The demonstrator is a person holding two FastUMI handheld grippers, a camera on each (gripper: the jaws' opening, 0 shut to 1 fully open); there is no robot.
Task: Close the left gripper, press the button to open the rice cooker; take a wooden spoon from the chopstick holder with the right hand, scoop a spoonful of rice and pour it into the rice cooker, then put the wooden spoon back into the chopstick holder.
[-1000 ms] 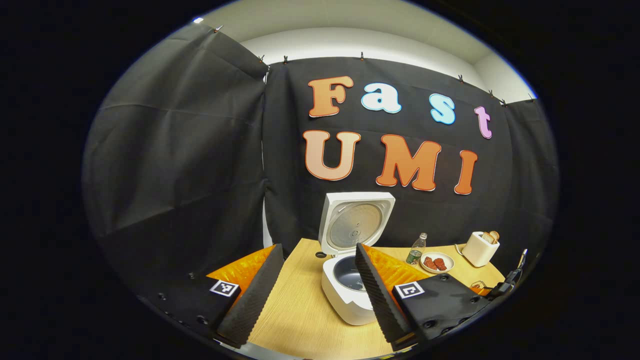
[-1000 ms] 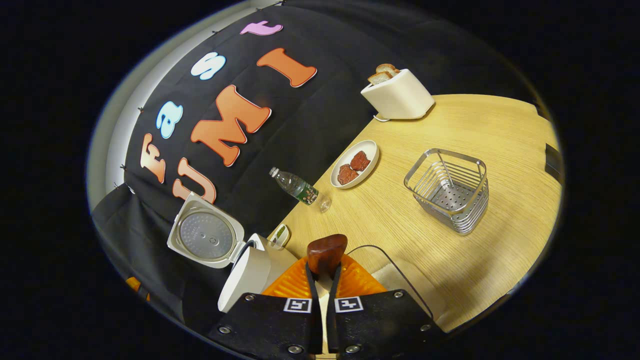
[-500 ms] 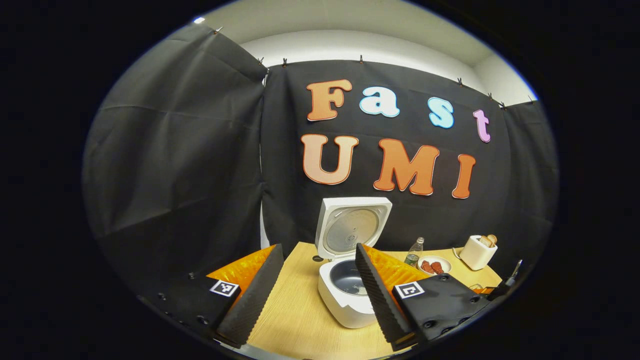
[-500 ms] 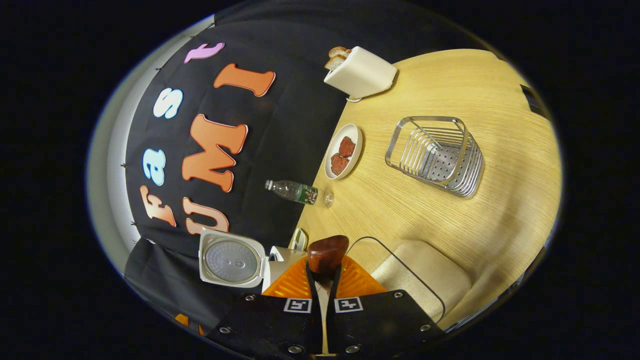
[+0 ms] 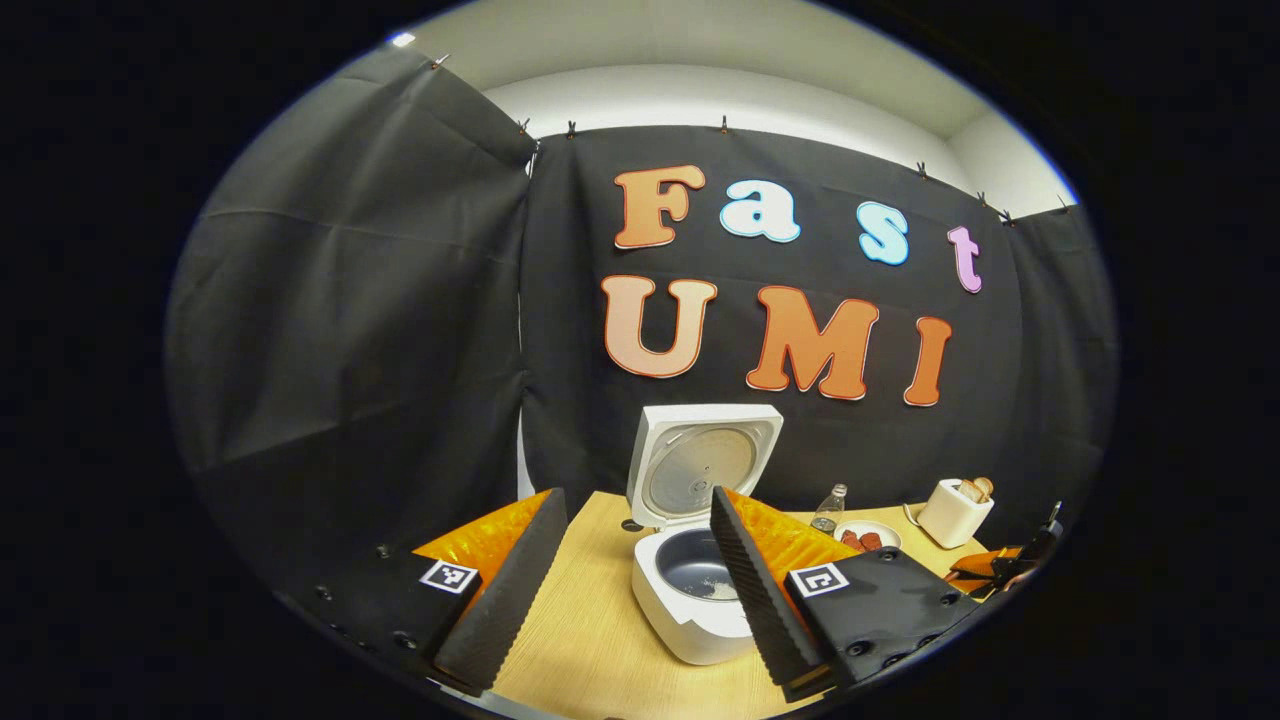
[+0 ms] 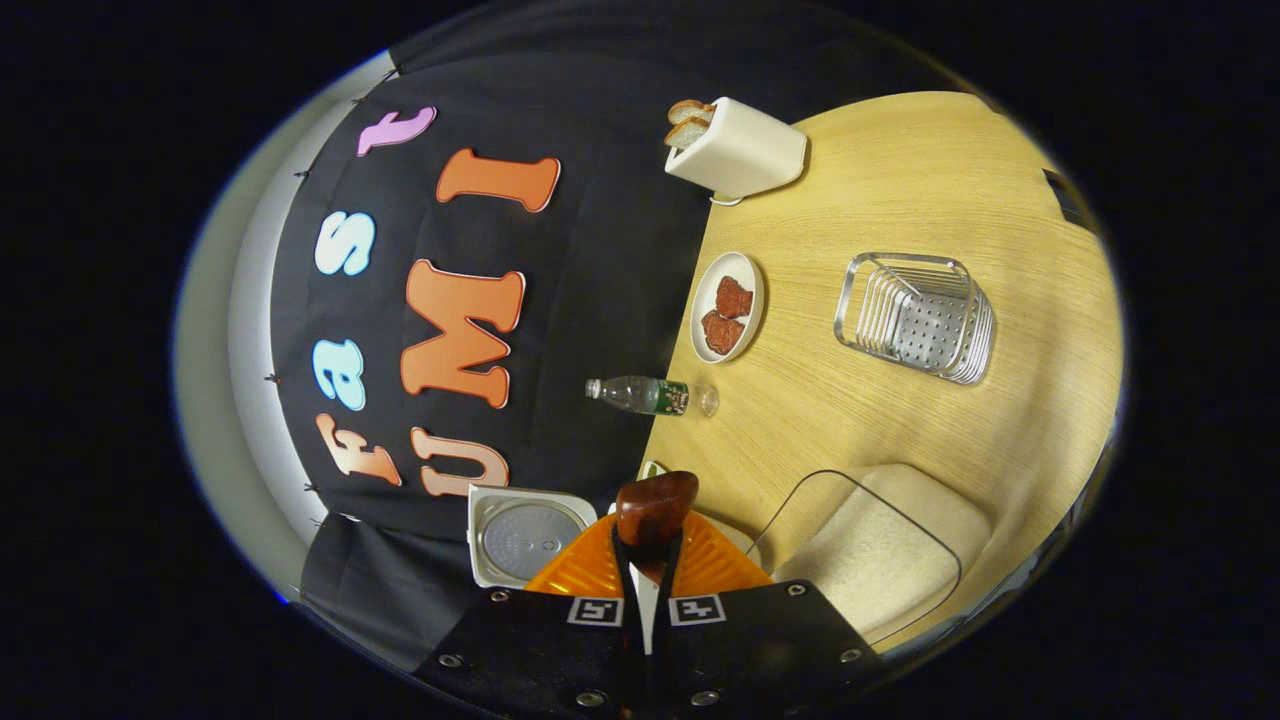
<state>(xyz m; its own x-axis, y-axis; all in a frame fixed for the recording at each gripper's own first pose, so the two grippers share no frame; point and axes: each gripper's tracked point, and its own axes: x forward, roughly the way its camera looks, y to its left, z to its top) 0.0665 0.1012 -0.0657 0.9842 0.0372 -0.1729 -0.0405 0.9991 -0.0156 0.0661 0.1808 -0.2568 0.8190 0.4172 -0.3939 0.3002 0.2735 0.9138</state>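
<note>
Fingers (image 6: pixel 628 560) clamping wooden spoon (image 6: pixel 655 505), pale wood table (image 6: pixel 900 420), black-draped booth

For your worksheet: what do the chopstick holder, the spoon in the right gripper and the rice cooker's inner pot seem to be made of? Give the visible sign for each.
Chopstick holder: shiny metal, judging by its bright wire sides and perforated base.
Spoon: probably wood with a glossy reddish-brown finish.
Inner pot: dark and matte, likely coated metal; white grains lie inside.

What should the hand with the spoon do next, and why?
Probably carry the dark wooden spoon, pinched in the right gripper, over to the wire chopstick holder. The white rice cooker is open with some rice already inside, and the holder stands empty.
</note>
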